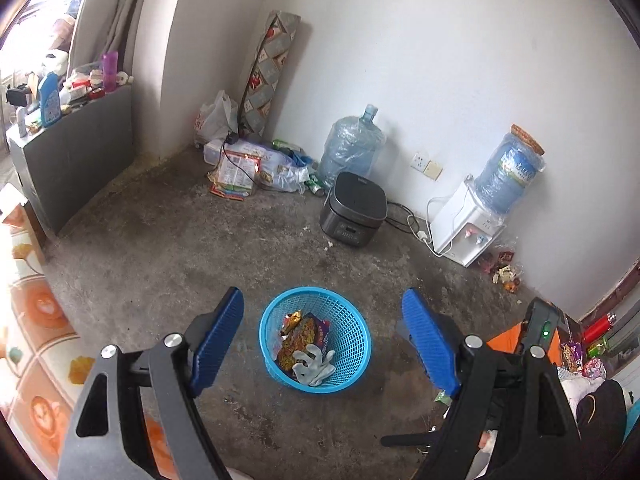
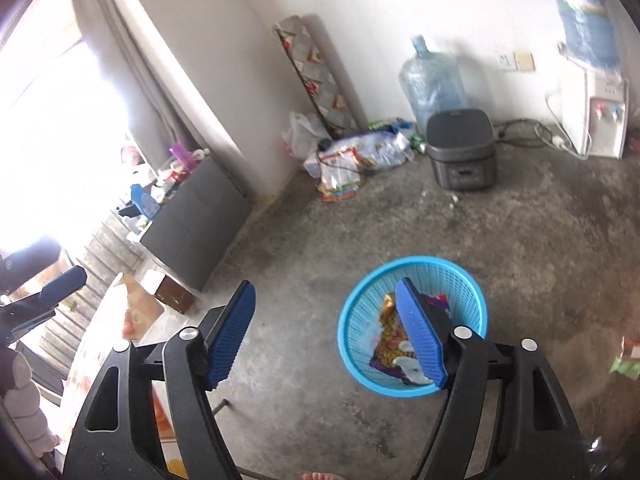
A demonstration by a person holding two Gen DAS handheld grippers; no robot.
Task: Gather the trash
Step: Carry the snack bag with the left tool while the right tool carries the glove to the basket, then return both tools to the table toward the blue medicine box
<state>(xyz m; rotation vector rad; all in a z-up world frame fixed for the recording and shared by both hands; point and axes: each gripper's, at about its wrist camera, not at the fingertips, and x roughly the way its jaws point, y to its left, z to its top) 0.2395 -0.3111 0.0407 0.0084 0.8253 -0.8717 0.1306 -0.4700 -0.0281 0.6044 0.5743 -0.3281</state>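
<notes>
Both grippers over the floor, basket below.
I saw the blue basket [image 1: 315,339] between the spread, empty fingers of my left gripper [image 1: 322,342]; wrappers [image 1: 301,338] and a glove [image 1: 313,367] lay inside. My right gripper [image 2: 327,334] also gaped, its right finger [image 2: 421,334] overlapping the basket.

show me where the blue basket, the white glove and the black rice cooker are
blue basket [image 1: 352,344], left wrist view, right inner wall.
white glove [image 1: 314,366], left wrist view, palm.
black rice cooker [image 1: 356,200], left wrist view, lid.

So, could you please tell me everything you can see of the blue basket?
The basket is round, light blue plastic lattice with a solid rim, narrowing toward its base. It stands upright on the bare concrete floor. Inside lie crumpled snack wrappers and a pale glove. Neither tool touches it.
</notes>
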